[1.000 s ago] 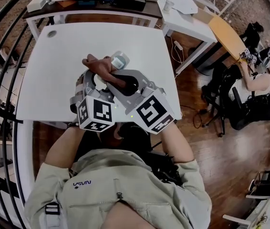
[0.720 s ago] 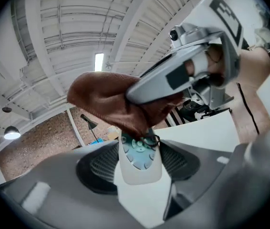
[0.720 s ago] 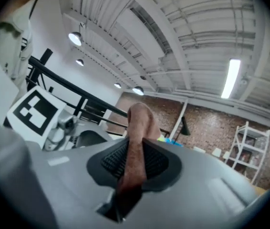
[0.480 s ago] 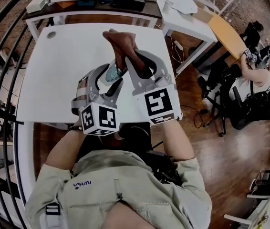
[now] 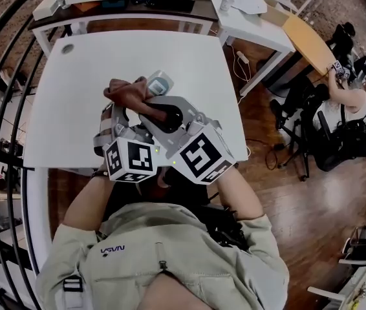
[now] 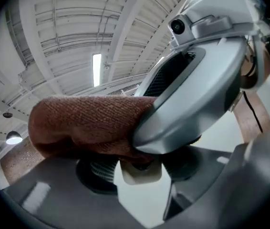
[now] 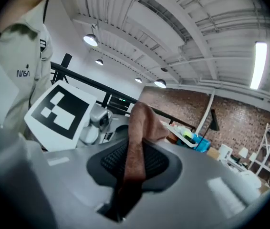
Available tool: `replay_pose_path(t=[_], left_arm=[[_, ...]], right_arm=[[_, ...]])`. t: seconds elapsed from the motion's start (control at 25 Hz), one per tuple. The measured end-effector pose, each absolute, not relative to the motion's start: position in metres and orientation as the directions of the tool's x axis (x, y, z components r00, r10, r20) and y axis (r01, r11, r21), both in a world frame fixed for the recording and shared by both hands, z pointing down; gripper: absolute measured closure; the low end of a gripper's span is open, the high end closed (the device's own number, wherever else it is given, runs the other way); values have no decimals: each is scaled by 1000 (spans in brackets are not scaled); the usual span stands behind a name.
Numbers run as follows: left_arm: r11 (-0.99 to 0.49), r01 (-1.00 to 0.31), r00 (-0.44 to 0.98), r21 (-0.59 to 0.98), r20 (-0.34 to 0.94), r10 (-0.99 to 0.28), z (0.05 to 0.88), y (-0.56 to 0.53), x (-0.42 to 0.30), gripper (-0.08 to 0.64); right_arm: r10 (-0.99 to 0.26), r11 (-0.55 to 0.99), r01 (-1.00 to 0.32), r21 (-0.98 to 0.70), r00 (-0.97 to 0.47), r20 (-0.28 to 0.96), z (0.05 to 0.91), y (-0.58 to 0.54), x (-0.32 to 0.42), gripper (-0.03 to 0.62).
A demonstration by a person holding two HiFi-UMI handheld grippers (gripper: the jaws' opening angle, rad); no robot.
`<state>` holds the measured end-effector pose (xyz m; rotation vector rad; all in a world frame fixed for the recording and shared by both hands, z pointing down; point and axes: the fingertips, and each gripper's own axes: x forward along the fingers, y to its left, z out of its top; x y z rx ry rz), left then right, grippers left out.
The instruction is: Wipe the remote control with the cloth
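— What is the right gripper [image 7: 131, 178] doing?

— Its jaws are almost together, pinched on the cloth [image 7: 137, 142]. A brown strip runs up between the pads and flops over beyond the tips.

— And the left gripper [image 6: 140, 175]?

— Its jaws stand wide and are clamped on the remote [image 6: 142, 194]. The remote lies lengthwise between them, pale, with its far end sticking out past the tips.

— Do the cloth and remote meet?

— Yes. In the left gripper view the bunched cloth rests on the remote's far end. The grey body of the right gripper comes in from the upper right, just above that end.

— How does it look from the head view?

— The two grippers cross in front of the person's chest. The left cube [image 5: 130, 160] and the right cube [image 5: 202, 154] sit side by side, nearest the body. The cloth bunches up and to the left of the remote's tip, touching it. Both are over the near part of the white table [image 5: 73, 95].

— Is anything else on that table?

— A small dark round spot [image 5: 70, 46] near its far left corner. I cannot tell what it is.

— And further out?

— A cluttered desk [image 5: 125, 5] stands just beyond the table. A black railing [image 5: 2, 108] curves along the left. To the right, on the wooden floor [image 5: 299, 205], a seated person [image 5: 357, 108] is well apart from the table.
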<state>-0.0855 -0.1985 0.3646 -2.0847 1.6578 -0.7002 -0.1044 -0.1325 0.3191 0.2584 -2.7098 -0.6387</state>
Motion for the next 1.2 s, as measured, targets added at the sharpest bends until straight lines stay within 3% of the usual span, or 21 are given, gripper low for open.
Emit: replay_pose_path(t=[0.12, 0.32, 0.4, 0.56, 0.84, 0.96, 1.2], left_arm=[[-244, -799, 204, -550, 134, -970, 361, -196, -84, 281], [-317, -855, 297, -411, 114, -948, 349, -192, -84, 281], [-333, -859, 322, -390, 95, -942, 339, -190, -84, 281], [-361, -876, 354, -319, 82, -932, 332, -188, -83, 281], [-420, -896, 409, -145, 99, -907, 343, -188, -93, 281], [-435, -898, 430, -68, 77, -900, 341, -189, -96, 281], [-467, -884, 467, 21, 38, -883, 328, -185, -94, 281]], right_arm=[[-284, 867, -143, 478, -929, 237, 306, -139, -96, 526], [-513, 740, -437, 511, -858, 9, 261, -182, -59, 526], [-557, 712, -489, 504, -830, -19, 256, -193, -47, 526], [-538, 724, -444, 528, -843, 29, 266, -193, -45, 526], [-394, 816, -279, 506, -909, 135, 293, -166, -66, 526], [-397, 824, -332, 458, -917, 48, 279, -170, -62, 526], [-537, 777, -541, 322, -836, -109, 250, -209, -23, 526]])
